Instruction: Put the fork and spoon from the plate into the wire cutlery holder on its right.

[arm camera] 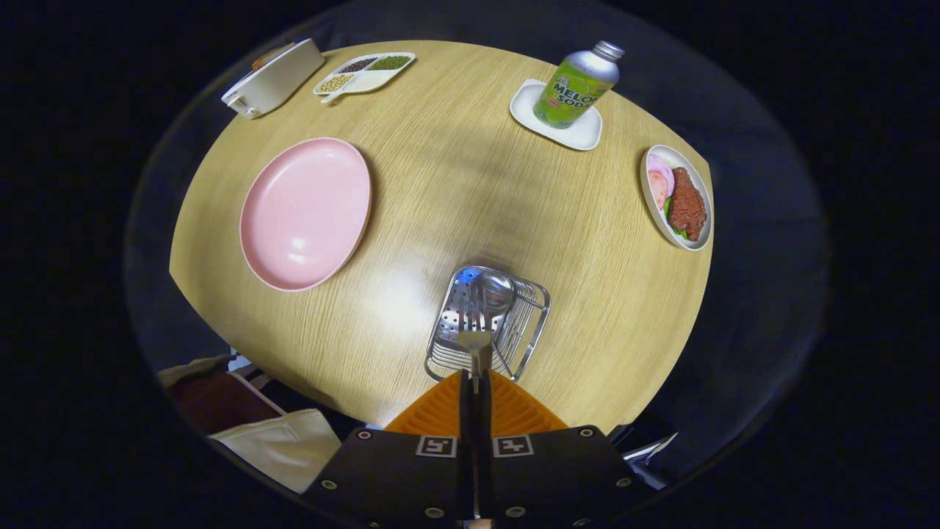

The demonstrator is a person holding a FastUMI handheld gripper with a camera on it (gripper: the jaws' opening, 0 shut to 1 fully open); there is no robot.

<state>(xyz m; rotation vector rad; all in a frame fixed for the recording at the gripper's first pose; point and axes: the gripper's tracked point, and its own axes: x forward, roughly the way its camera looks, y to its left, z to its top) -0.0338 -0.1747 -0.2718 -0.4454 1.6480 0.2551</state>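
The hand-held gripper point(475, 382) has its orange ribbed fingers point(440, 408) pinched tight on the handle of the shiny metal fork point(474, 319), tines poised over the silver wire cutlery holder point(540, 316). Inside sits the steel spoon point(493, 290). The round pink plate point(305, 213) lies bare on the wooden table point(455, 169), off to the holder's left.

A wooden table point(470, 191) is being seen from above. A pink plate point(305, 213) is lying on it, and a wire holder point(514, 334) is standing to the plate's right. Farther off, a white box point(275, 77), a divided tray point(365, 72), a coaster point(580, 132) and a food dish point(653, 202) are resting apart.
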